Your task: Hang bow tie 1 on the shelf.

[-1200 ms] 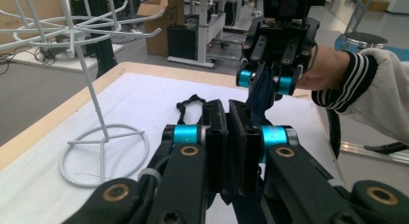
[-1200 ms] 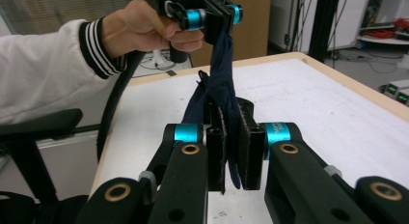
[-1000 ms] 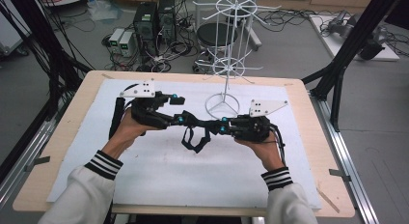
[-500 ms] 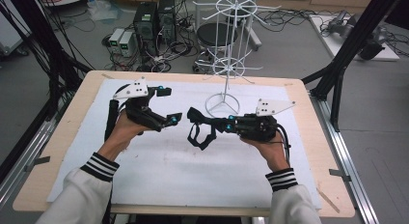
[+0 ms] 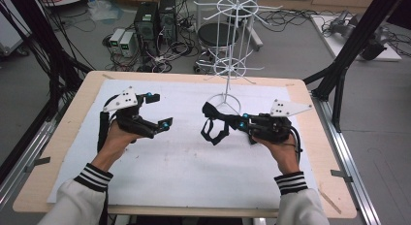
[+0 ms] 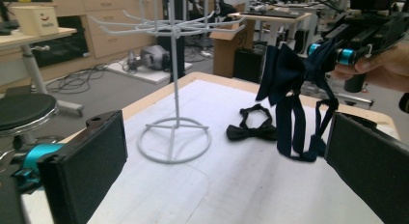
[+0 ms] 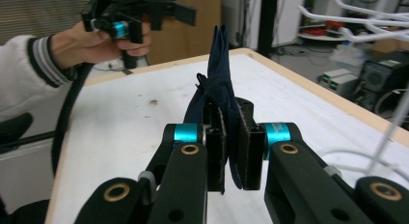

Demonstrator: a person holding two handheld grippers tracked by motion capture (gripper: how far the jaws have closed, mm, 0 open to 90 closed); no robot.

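A navy bow tie (image 5: 215, 122) with its strap hangs off the table, pinched by my right gripper (image 5: 241, 120), which is shut on it. In the right gripper view the two pads (image 7: 216, 151) clamp the tie's cloth (image 7: 219, 74). My left gripper (image 5: 161, 109) is held to the left, apart from the tie. Its jaws have just been opening and stand wide, with nothing between the pads (image 6: 91, 161). The left gripper view shows the navy tie (image 6: 289, 84) dangling from the right gripper (image 6: 337, 52). A black bow tie (image 6: 253, 130) lies flat on the white sheet.
A white wire rack (image 5: 228, 65) with hook arms stands at the table's far middle, its ring base (image 6: 173, 139) just behind the ties. The white sheet (image 5: 169, 176) covers most of the wooden table (image 5: 63, 133). Computers, cables and a stool are on the floor beyond.
The left gripper has let go of the navy tie, opened wide and drawn away to the left. The right gripper has moved slightly right, keeping the tie.
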